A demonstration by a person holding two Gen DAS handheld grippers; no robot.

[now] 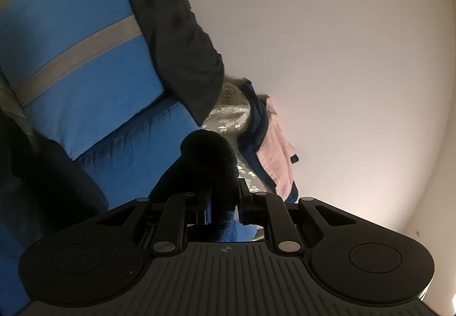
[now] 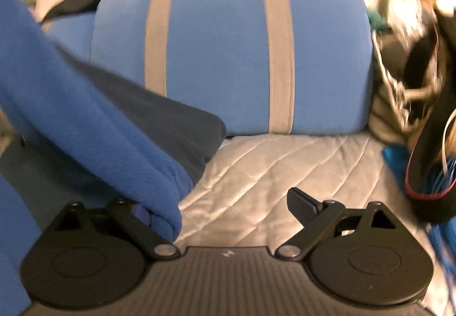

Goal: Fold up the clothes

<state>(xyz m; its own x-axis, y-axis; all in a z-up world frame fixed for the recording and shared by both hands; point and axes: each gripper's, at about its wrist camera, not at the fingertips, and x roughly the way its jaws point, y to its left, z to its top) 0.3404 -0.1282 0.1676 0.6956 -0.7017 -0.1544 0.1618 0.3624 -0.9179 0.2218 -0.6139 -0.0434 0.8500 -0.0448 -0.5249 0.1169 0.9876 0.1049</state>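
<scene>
Black fabric (image 1: 211,162), too dark to identify, is pinched in the narrow left gripper (image 1: 223,202), rising far toward a striped blue pillow (image 1: 79,73). Right view is blurred: the right gripper (image 2: 225,207) gapes wide over the quilted bed (image 2: 270,162); a blue fleece garment (image 2: 94,122) runs diagonally from far left, hiding its left finger.

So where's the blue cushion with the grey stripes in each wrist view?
Left wrist: blue striped cushion fills the upper left, behind the dark garment.
Right wrist: blue striped cushion sits top centre, beyond the quilted cover.
Shared landmark: its two grey stripes.
</scene>
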